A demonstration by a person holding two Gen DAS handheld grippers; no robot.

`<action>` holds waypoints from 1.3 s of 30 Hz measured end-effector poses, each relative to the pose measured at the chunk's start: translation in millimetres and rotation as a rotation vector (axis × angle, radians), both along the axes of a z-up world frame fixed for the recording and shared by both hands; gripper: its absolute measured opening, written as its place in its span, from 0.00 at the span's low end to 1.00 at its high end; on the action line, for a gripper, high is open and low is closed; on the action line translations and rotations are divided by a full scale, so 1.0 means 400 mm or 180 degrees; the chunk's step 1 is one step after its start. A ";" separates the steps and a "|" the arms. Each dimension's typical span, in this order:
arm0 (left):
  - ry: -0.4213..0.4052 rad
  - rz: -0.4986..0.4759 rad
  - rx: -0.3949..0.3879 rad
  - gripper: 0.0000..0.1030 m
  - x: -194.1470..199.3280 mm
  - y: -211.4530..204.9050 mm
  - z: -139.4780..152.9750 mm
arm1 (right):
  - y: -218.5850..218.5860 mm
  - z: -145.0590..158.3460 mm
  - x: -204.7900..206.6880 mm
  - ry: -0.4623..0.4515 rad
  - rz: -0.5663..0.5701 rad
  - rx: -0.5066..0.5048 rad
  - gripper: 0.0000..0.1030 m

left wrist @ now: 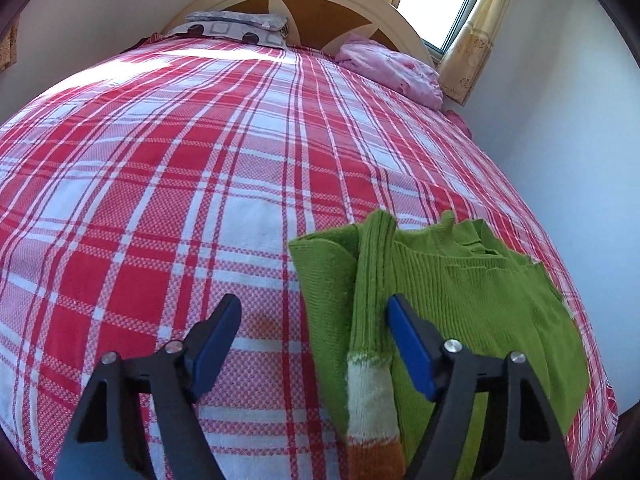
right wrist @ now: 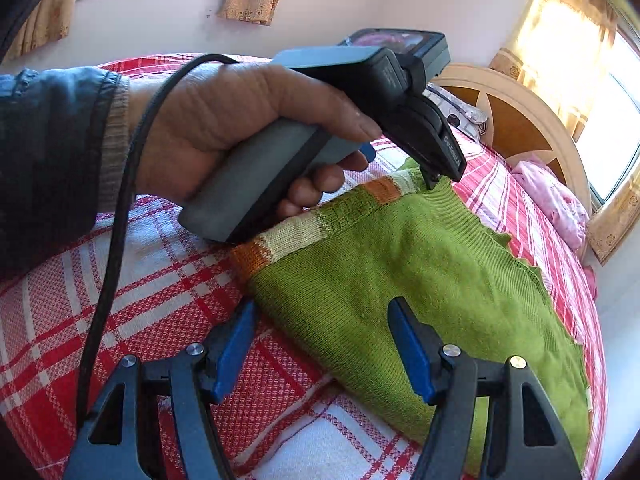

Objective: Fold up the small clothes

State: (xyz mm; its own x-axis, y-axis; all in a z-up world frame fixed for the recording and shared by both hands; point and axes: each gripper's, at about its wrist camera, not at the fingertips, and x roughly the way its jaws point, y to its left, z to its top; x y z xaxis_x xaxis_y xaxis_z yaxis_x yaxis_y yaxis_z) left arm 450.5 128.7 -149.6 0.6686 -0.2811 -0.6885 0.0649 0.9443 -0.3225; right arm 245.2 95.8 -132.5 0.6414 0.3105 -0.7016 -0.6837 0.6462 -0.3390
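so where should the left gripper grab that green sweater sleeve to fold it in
Grip the sleeve near its striped white-and-orange cuff, coming from above with one pad either side. It lies as a narrow, straight band along the sweater, and the left gripper is open around it, so closing there should probably catch it cleanly.

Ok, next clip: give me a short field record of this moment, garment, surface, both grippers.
garment: green knit sweater, sleeve with white and orange cuff laid over it
surface: red and white plaid bedspread
left gripper: open, jaws astride the sleeve, pads not pressing
right gripper: open over the sweater's edge, nothing held
background: pink bundle near headboard
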 end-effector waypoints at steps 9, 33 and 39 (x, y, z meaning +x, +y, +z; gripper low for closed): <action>-0.0003 -0.0052 0.0221 0.74 0.006 -0.032 -0.013 | 0.016 -0.005 0.001 -0.0062 -0.0017 -0.0077 0.65; -0.0019 -0.0355 -0.0535 0.14 0.015 0.004 -0.030 | 0.019 0.028 0.021 0.0228 0.0160 0.0195 0.08; 0.0036 -0.0372 -0.0808 0.13 0.021 0.028 -0.041 | -0.039 0.057 0.060 0.0534 0.0074 0.0637 0.08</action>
State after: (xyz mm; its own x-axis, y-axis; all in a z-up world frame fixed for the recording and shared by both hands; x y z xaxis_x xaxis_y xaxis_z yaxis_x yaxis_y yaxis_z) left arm 458.8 139.7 -166.0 0.6142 -0.5202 -0.5934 0.1637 0.8196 -0.5490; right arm 269.0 80.2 -109.8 0.5123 0.4671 -0.7207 -0.7350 0.6725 -0.0866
